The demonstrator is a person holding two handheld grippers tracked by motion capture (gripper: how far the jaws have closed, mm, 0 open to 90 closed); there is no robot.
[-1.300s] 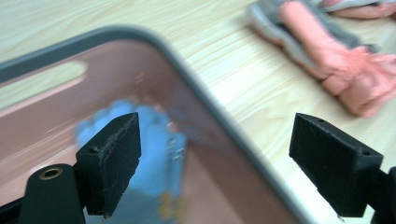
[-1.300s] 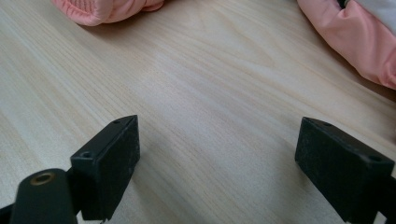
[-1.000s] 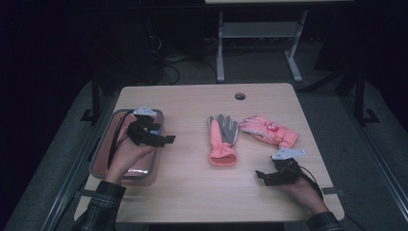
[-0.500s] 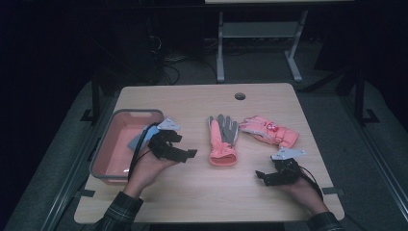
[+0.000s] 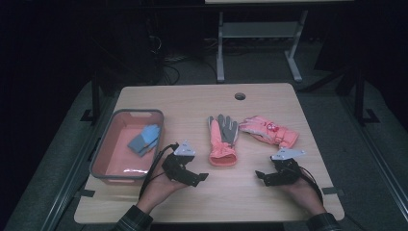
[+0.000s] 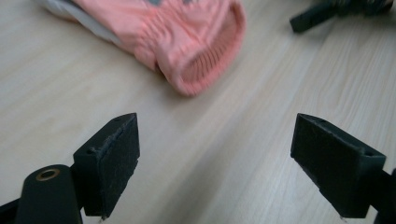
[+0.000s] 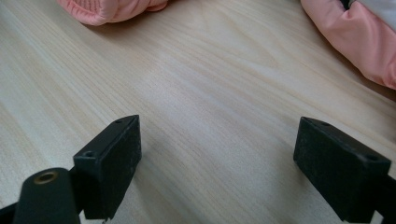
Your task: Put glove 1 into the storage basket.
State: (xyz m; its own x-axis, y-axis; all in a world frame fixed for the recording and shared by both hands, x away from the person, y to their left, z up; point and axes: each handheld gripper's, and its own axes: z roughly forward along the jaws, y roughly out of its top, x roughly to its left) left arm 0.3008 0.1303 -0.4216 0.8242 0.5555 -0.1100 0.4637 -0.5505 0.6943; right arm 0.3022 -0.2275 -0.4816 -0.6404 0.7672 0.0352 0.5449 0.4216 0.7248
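Note:
Two pink gloves lie mid-table: one palm-up with a grey palm (image 5: 222, 138), its ribbed cuff (image 6: 201, 51) nearest me, and another (image 5: 269, 131) to its right. A blue-grey glove (image 5: 143, 139) lies inside the pink bin (image 5: 103, 168) at the left. My left gripper (image 5: 198, 177) (image 6: 229, 158) is open and empty, low over the table just left of the grey-palmed glove's cuff. Near the front right, my right gripper (image 5: 260, 176) (image 7: 233, 163) rests open and empty, with pink glove fabric (image 7: 350, 37) beyond its jaws.
A round cable hole (image 5: 239, 96) sits near the table's far edge. Bare wood lies between the two grippers along the front edge. Behind the table stands a metal frame (image 5: 260, 38) on a dark floor.
My left gripper has left the bin, moving right and toward me to the table beside the grey-palmed glove; the blue-grey glove now lies in the bin. My right gripper has stayed put.

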